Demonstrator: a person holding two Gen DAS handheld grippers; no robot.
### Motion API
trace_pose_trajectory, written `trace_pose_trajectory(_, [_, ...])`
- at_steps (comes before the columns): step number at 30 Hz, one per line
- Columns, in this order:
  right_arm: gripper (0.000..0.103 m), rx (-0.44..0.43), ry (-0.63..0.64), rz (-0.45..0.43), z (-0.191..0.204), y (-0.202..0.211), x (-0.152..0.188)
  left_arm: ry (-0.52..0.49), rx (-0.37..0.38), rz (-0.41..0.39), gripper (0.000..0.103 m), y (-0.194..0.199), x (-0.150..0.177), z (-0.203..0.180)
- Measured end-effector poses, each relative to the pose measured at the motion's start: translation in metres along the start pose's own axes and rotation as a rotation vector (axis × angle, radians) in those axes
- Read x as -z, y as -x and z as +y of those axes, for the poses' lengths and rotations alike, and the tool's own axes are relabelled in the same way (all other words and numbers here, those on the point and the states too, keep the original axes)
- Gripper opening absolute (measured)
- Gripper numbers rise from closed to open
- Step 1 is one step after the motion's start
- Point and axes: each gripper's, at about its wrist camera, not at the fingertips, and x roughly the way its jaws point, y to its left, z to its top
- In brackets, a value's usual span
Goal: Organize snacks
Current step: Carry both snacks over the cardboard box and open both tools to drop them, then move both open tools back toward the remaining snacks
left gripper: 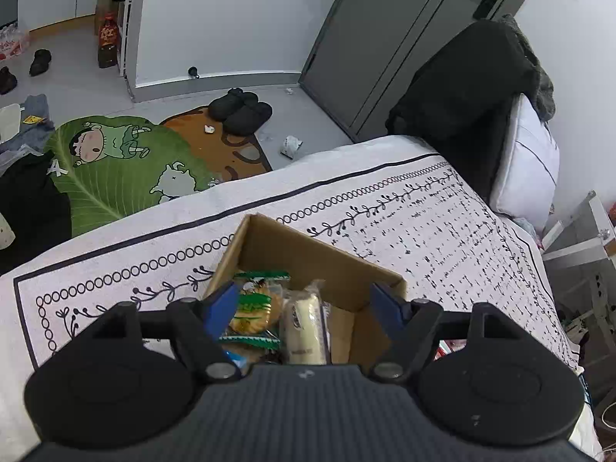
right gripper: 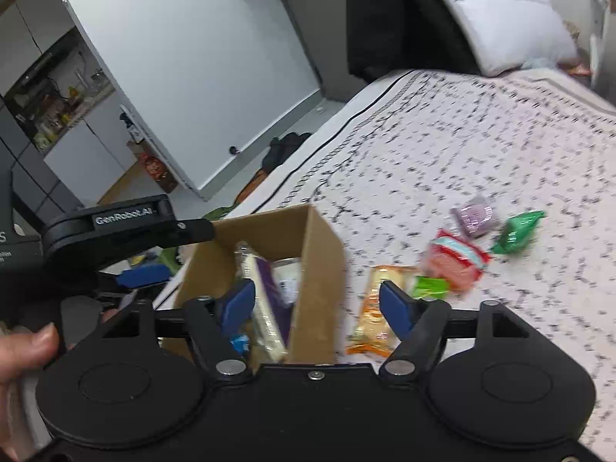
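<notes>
**Both grippers spread over the snack box**

Your left gripper point(left gripper: 304, 304) hangs with jaws spread wide, pinching nothing, above the cardboard box point(left gripper: 308, 248) on the patterned bedspread point(left gripper: 442, 208). Your right gripper point(right gripper: 317, 302) is equally spread and empty. Its view is motion-blurred, so labels are unreadable.

Inside the box you can make out a green-edged cracker pack point(left gripper: 254, 310) and a white roll in clear wrap point(left gripper: 304, 327); the gripper body cuts off whatever lies nearer.

Five loose snacks lie outside, at the box's three o'clock: orange pack point(right gripper: 375, 308), small lime packet point(right gripper: 430, 286), red-and-white pack point(right gripper: 456, 263), purple packet point(right gripper: 475, 215), green packet point(right gripper: 518, 231).
</notes>
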Motion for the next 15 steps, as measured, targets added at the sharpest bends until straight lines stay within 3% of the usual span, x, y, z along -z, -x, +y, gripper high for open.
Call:
trace_pose_trajectory(4, [0.084, 0.050, 0.020, -0.026, -0.006, 0.015, 0.002, -0.006, 0.011, -0.010, 0.083, 0.008, 0.007, -0.006])
trace_pose_trajectory(15, [0.093, 0.101, -0.012, -0.071, -0.034, 0.048, 0.015, -0.092, 0.028, -0.009, 0.090, 0.027, 0.035, -0.029])
